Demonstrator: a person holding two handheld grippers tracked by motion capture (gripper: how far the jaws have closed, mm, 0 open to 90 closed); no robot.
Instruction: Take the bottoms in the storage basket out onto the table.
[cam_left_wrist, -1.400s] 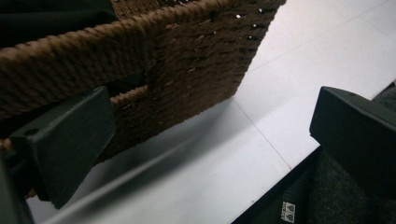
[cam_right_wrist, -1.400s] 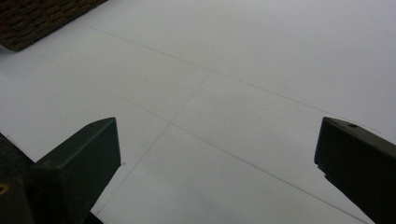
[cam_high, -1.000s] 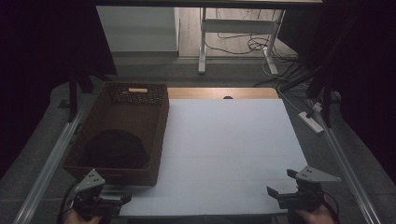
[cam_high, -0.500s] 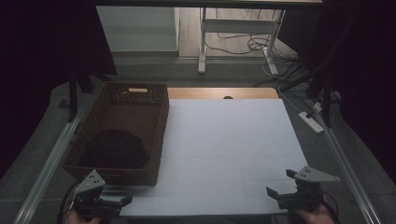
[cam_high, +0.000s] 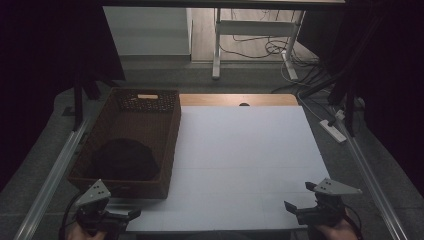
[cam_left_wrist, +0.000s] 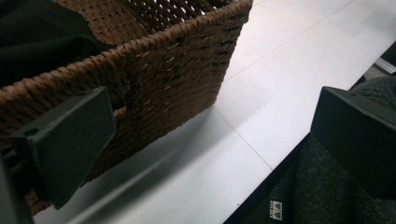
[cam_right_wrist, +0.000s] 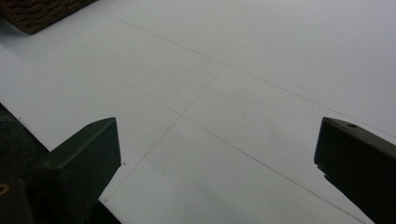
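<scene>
Barely any change over the last second — left gripper (cam_high: 131, 215) and right gripper (cam_high: 290, 207) hover with jaws apart, empty, at the tabletop's (cam_high: 240, 165) near corners; dark cloth (cam_high: 122, 159) sits in the wicker basket (cam_high: 170, 145) at the left edge — nothing started.

Rough brown wicker basket (cam_high: 165, 145) holding matt black cloth (cam_high: 122, 159) stands on smooth matt white sheet (cam_high: 245, 160).

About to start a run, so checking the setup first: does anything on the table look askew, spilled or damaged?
Nothing stands out. The wicker basket sits squarely along the white sheet's left edge with a dark cloth inside. Left gripper and right gripper are open and empty.
</scene>
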